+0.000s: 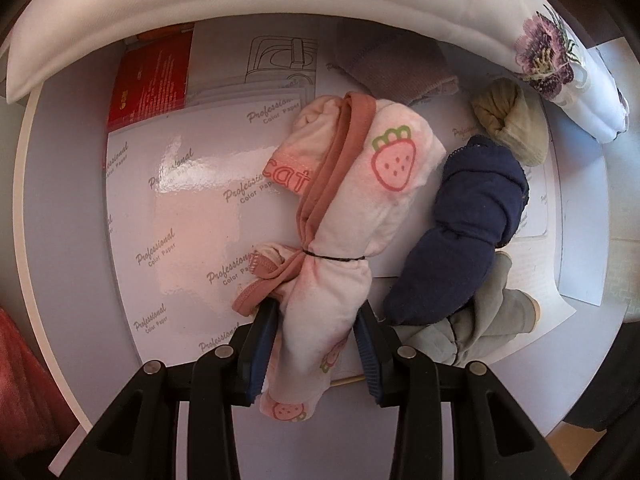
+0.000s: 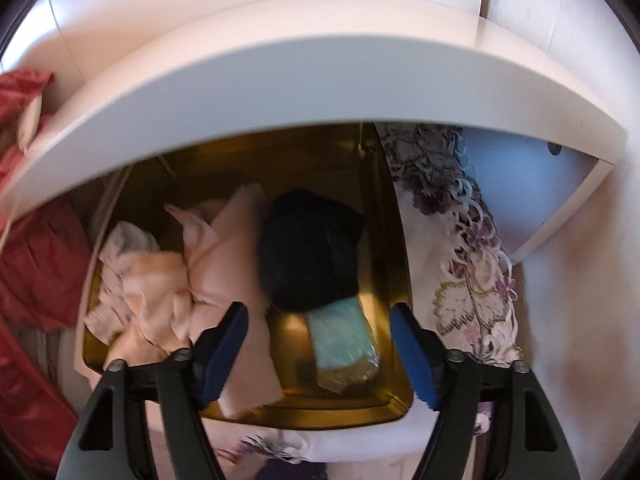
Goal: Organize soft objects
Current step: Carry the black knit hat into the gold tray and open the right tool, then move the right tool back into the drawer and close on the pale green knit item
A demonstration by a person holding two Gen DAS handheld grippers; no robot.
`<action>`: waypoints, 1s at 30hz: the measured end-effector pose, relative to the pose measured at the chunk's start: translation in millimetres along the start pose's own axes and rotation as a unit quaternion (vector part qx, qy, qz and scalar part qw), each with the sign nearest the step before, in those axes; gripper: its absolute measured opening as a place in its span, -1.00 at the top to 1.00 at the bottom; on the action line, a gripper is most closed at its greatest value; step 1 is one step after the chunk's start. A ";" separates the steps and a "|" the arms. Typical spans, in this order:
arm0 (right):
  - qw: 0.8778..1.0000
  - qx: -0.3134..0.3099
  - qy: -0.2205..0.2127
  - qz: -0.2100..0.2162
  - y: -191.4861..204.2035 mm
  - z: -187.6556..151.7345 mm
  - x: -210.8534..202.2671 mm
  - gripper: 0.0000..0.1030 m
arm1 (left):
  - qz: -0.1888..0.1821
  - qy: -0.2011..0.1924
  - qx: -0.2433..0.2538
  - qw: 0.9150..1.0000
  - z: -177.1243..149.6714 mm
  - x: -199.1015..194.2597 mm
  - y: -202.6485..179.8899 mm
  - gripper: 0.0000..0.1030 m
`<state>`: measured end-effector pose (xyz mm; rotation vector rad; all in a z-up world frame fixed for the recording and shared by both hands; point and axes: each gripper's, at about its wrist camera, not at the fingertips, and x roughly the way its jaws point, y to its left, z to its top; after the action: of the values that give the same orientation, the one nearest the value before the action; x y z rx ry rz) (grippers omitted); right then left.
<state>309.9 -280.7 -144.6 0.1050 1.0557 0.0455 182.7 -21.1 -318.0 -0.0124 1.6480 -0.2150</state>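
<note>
My left gripper point(image 1: 316, 344) is shut on the lower end of a pink strawberry-print garment bundle point(image 1: 360, 184) tied with a thin black band. The bundle lies over glossy paper sheets point(image 1: 180, 200). To its right lie a navy rolled bundle point(image 1: 460, 240), a beige sock roll point(image 1: 508, 120) and a grey-green piece point(image 1: 480, 320). My right gripper point(image 2: 318, 320) stands open over a gold box point(image 2: 396, 240). In the box are a black and teal sock bundle point(image 2: 312, 248), clear of both pads, and crumpled pale pink cloths point(image 2: 168, 292).
A white shelf edge point(image 2: 280, 92) overhangs the far part of the gold box. White embroidered cloth point(image 2: 460, 240) lies right of the box, red fabric point(image 2: 36, 248) left of it. A red packet point(image 1: 152, 80), a mauve ribbed cloth point(image 1: 400, 68) and a white padded fabric point(image 1: 240, 12) lie beyond the pink bundle.
</note>
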 end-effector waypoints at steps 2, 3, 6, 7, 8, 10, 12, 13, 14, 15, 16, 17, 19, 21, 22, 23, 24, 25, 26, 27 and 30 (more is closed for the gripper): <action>1.000 0.003 0.002 -0.013 -0.4 1.7 3.3 -0.12 | -0.001 0.000 -0.001 1.000 -0.4 -0.1 -0.2 0.25; 1.000 0.008 0.002 -0.015 -0.7 4.2 5.2 -0.02 | -0.001 0.000 -0.002 1.000 -0.5 -0.2 0.2 0.25; 1.000 0.011 0.003 -0.022 2.0 15.0 13.9 0.15 | -0.001 0.001 -0.001 1.000 -0.5 -0.1 0.6 0.25; 1.000 0.008 0.003 -0.023 5.5 18.8 15.2 0.16 | 0.000 0.001 0.000 1.000 -0.5 -0.2 0.6 0.25; 1.000 0.003 0.003 -0.028 8.8 22.6 18.4 0.16 | 0.000 0.001 0.000 1.000 -0.7 -0.3 0.8 0.25; 0.999 -0.005 0.004 -0.040 13.1 27.5 24.4 0.16 | -0.001 0.001 -0.001 1.000 -0.6 -0.5 1.3 0.25; 0.999 0.000 0.005 -0.035 13.5 28.8 25.5 0.15 | -0.001 0.001 -0.002 1.000 -0.5 -0.4 1.4 0.25; 0.999 0.001 0.003 -0.032 13.2 27.8 23.7 0.05 | -0.001 0.002 -0.002 1.000 -0.2 -0.1 1.5 0.24; 0.999 -0.002 0.001 -0.033 13.3 25.7 21.5 0.00 | 0.000 0.002 -0.001 1.000 -0.3 0.0 1.1 0.24; 0.999 -0.008 -0.001 -0.034 13.4 22.2 18.9 -0.02 | 0.001 0.002 0.000 1.000 -0.5 0.1 0.7 0.24; 0.999 -0.015 -0.002 -0.035 13.4 18.4 15.9 -0.03 | 0.002 0.002 0.000 1.000 -0.2 0.4 0.2 0.24; 0.999 -0.019 -0.003 -0.034 13.0 14.6 13.3 -0.06 | 0.001 0.001 0.000 1.000 -0.3 0.2 0.5 0.24; 0.999 -0.025 -0.005 -0.034 12.7 6.8 6.8 -0.17 | 0.001 0.001 -0.002 1.000 0.0 0.4 0.2 0.24; 0.999 -0.026 -0.009 -0.032 11.8 0.1 -1.0 -0.20 | 0.001 0.001 -0.001 1.000 -0.1 0.5 0.0 0.24; 0.999 -0.026 -0.005 -0.029 11.2 -3.4 -5.7 -0.22 | 0.002 0.001 0.000 1.000 -0.1 0.5 -0.3 0.24; 0.999 -0.028 -0.008 -0.027 10.8 -8.1 -11.9 -0.23 | 0.002 0.001 0.000 1.000 -0.3 0.5 -0.3 0.24; 0.999 -0.029 -0.011 -0.027 10.9 -11.0 -15.9 -0.25 | 0.002 0.001 0.000 1.000 -0.4 0.5 -0.3 0.24; 0.999 -0.032 -0.014 -0.025 10.8 -15.4 -21.8 -0.28 | 0.001 0.000 -0.001 1.000 -0.4 0.3 -0.6 0.24; 0.999 -0.035 -0.016 -0.025 10.9 -19.1 -26.7 -0.29 | 0.001 0.000 -0.002 1.000 -0.7 0.2 -0.7 0.24; 0.999 -0.038 -0.017 -0.025 11.1 -22.8 -30.9 -0.30 | 0.001 0.000 -0.002 1.000 -0.8 0.1 -0.7 0.24; 0.999 -0.042 -0.022 -0.024 9.9 -35.2 -43.6 -0.36 | 0.002 0.000 -0.001 1.000 -0.8 0.1 -0.8 0.24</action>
<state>257.9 -272.4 -122.9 0.0038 1.0111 0.0443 181.7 -21.8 -317.9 -0.0105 1.6481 -0.2116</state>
